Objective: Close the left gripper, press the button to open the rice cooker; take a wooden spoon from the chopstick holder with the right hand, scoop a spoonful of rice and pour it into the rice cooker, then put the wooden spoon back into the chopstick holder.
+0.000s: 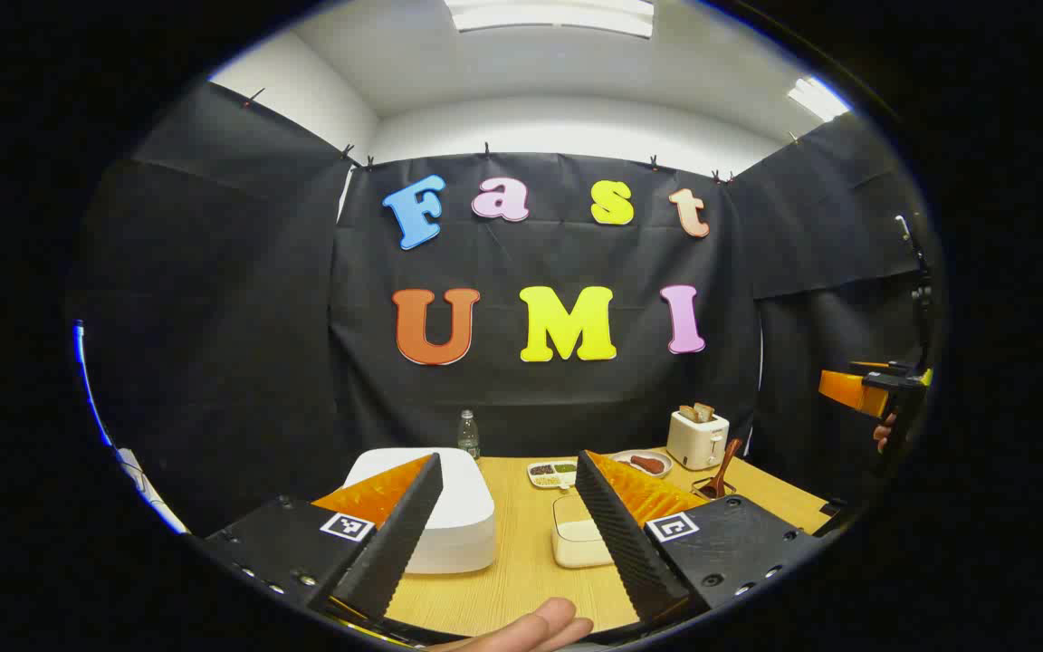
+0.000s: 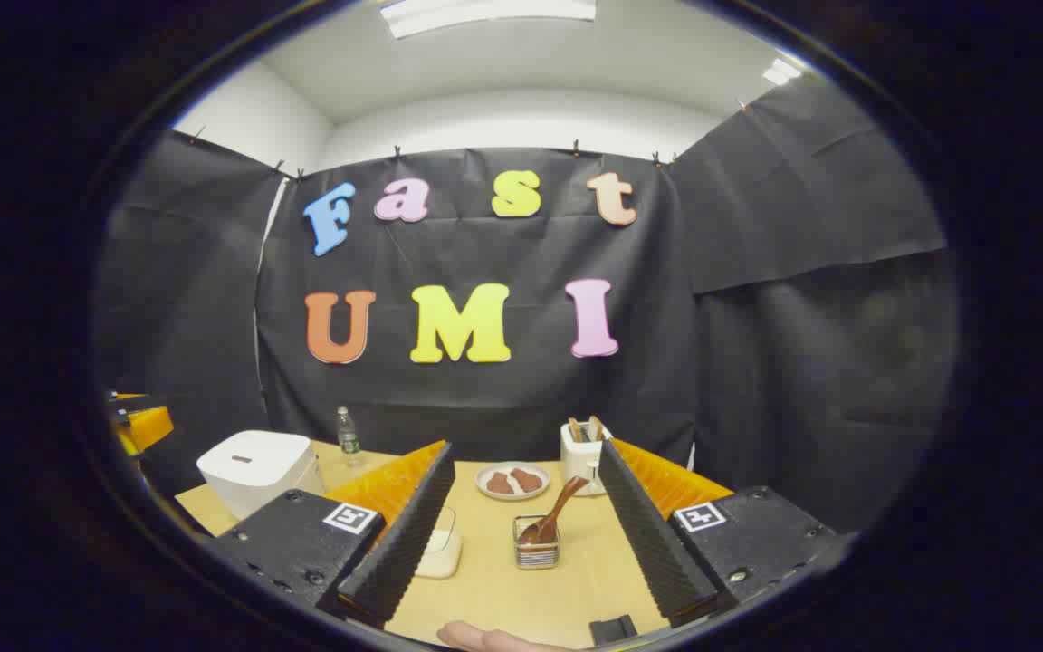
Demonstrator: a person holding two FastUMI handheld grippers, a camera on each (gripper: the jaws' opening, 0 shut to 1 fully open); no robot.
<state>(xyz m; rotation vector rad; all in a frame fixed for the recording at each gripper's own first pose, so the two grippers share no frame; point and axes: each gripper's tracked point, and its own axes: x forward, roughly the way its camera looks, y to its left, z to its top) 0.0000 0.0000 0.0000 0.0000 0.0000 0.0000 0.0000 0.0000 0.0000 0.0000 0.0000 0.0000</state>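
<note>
White and boxy with rounded corners, the rice cooker (image 1: 449,507) sits at the left of a pale wood-grain table (image 1: 521,580), its smooth lid down. In the left gripper view, the left gripper (image 1: 508,534) hangs just above the near table edge with its two ribbed, wedge-shaped fingers spread wide apart; the cooker lies behind the left finger. Between the fingers stands a square translucent container of rice (image 1: 576,543). Further back are a small clear bottle (image 1: 468,435), a divided dish of grains (image 1: 551,473), a plate (image 1: 641,465) and a cream toaster (image 1: 698,437) holding bread slices.

In the right gripper view, the right gripper (image 2: 526,534) is likewise wide open and holds nothing. Framed between its fingers, a small square chopstick holder (image 2: 537,550) of clear ridged material holds the wooden spoon (image 2: 556,518), whose brown handle leans up to the right. The cooker's small dark button (image 2: 241,459) shows on its lid at far left.

Judging by the lid and the untouched spoon, the task is at its very start. The next move calls for bringing the left fingers together, then carrying them left and forward to press down on the button.
</note>
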